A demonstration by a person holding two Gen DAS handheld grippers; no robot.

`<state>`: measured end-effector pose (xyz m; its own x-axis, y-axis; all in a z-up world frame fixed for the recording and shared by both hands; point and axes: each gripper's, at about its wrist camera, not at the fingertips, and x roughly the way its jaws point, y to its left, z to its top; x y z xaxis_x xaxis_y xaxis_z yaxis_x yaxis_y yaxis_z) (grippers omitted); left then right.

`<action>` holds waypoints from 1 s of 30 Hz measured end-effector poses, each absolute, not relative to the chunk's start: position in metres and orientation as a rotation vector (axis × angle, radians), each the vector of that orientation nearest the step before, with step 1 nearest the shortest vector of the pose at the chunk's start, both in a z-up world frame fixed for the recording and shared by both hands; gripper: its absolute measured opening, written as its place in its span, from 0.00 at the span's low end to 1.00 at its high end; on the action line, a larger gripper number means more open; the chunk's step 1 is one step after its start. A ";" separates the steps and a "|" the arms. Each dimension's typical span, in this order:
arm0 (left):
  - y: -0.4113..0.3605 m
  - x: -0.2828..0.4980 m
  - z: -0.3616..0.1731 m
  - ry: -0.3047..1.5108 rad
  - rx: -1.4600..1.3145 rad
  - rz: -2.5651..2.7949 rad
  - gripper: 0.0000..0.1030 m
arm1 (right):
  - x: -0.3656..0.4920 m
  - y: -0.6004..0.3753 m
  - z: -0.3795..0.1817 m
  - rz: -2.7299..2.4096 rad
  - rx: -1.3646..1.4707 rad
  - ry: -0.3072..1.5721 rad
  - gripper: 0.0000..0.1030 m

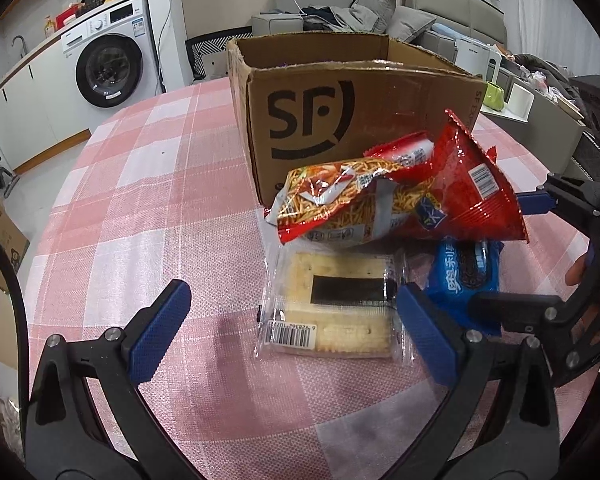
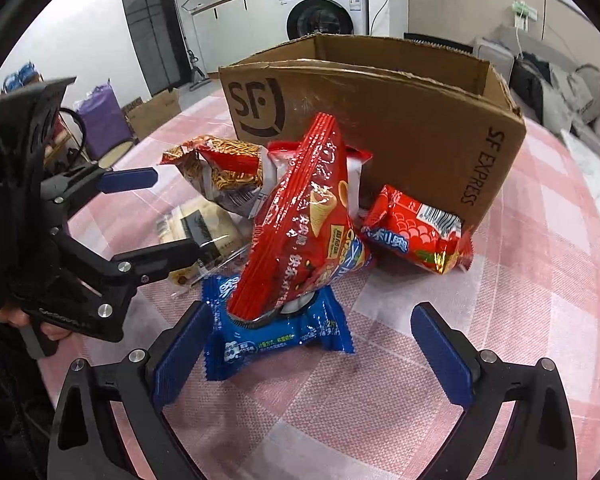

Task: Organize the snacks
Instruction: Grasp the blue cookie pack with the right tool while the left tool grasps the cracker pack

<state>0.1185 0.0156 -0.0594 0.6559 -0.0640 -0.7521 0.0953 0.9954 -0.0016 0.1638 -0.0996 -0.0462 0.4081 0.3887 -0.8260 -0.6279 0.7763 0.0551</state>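
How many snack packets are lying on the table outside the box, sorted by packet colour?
Red packets: 3 (noodle-snack bag, tall cone-snack bag, small red packet)
Blue packets: 1 (blue cookie pack)
Clear packets: 1 (cracker pack)
Total: 5

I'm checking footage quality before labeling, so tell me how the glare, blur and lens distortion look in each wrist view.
Left wrist view: sharp; fisheye bows the box edges, black vignette at the corners, soft glare on the cracker pack, faint shadow under the left gripper. Right wrist view: sharp too, bright specular streaks on the red bag, tablecloth checks curve toward the rim.
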 end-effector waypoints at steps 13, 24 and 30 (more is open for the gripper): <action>0.022 0.128 -0.070 0.885 0.031 -0.095 1.00 | 0.154 -0.079 -0.057 0.723 -0.293 0.963 0.71; 0.020 0.125 -0.072 0.886 0.035 -0.094 1.00 | 0.150 -0.094 -0.051 0.775 -0.302 0.935 0.45; 0.021 0.125 -0.073 0.889 0.034 -0.095 1.00 | 0.156 -0.102 -0.045 0.777 -0.306 0.943 0.45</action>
<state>0.1255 0.0209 -0.0728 0.6260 -0.0686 -0.7768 0.0970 0.9952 -0.0096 0.1558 -0.1024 -0.0453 0.3470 0.4612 -0.8166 -0.7137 0.6948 0.0892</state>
